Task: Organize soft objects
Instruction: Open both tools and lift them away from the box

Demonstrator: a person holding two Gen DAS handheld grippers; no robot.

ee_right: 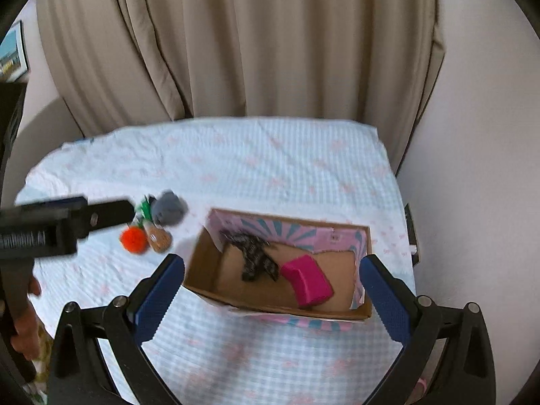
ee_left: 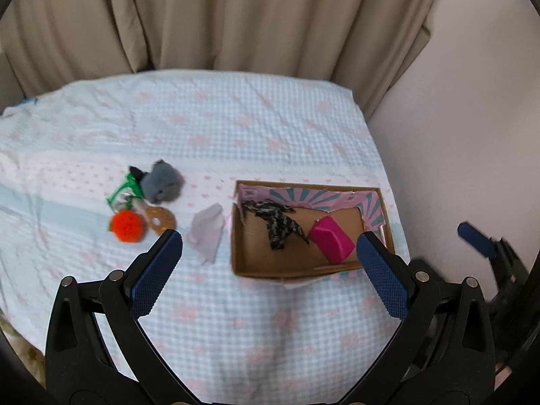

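The left gripper point(ee_right: 111, 214) blurs across and hides the pale cloth.

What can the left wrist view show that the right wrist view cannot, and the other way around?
Only the left wrist view shows the pale pouch beside the box.

Only the right wrist view shows a hand at the left edge and a framed picture on the wall.

Both show the cardboard box holding a pink block and a dark patterned cloth, plus the orange pompom and grey plush outside.

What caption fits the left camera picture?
Open left gripper above a cardboard box holding a pink block and patterned cloth.
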